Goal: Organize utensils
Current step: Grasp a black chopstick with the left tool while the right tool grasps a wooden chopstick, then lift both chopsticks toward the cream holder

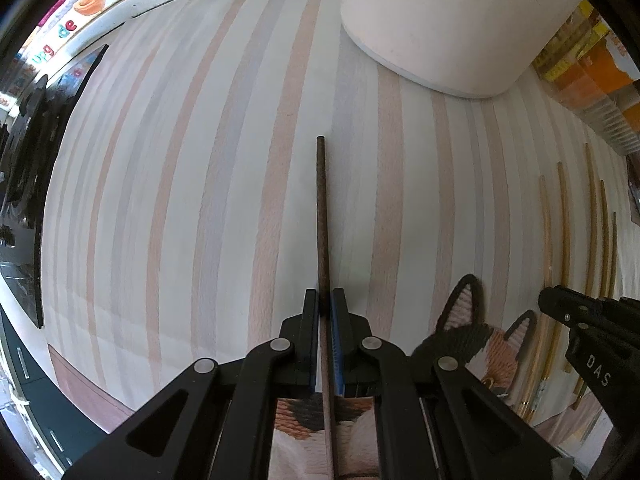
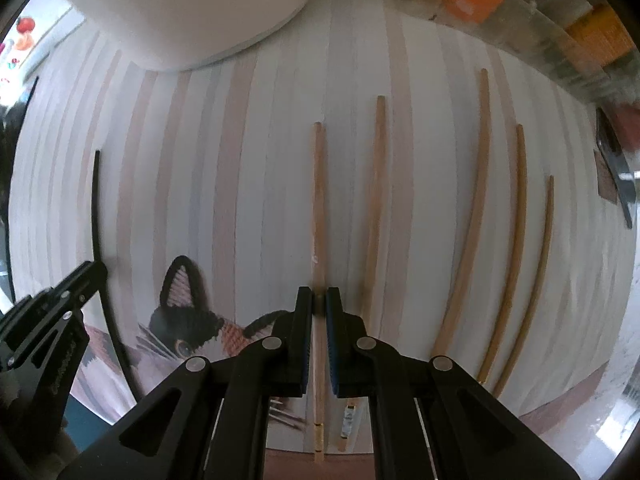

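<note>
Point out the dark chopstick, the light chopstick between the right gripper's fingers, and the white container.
dark chopstick (image 1: 322,216): left wrist view, mid-shaft.
light chopstick (image 2: 319,200): right wrist view, mid-shaft.
white container (image 1: 448,24): left wrist view, side wall.

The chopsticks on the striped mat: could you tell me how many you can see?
6: one dark chopstick in the left gripper, one light chopstick in the right gripper, four light ones further right.

a dark brown chopstick (image 1: 322,216) lies lengthwise at the left; five pale wooden chopsticks (image 2: 472,216), roughly parallel, lie spread to its right.
</note>
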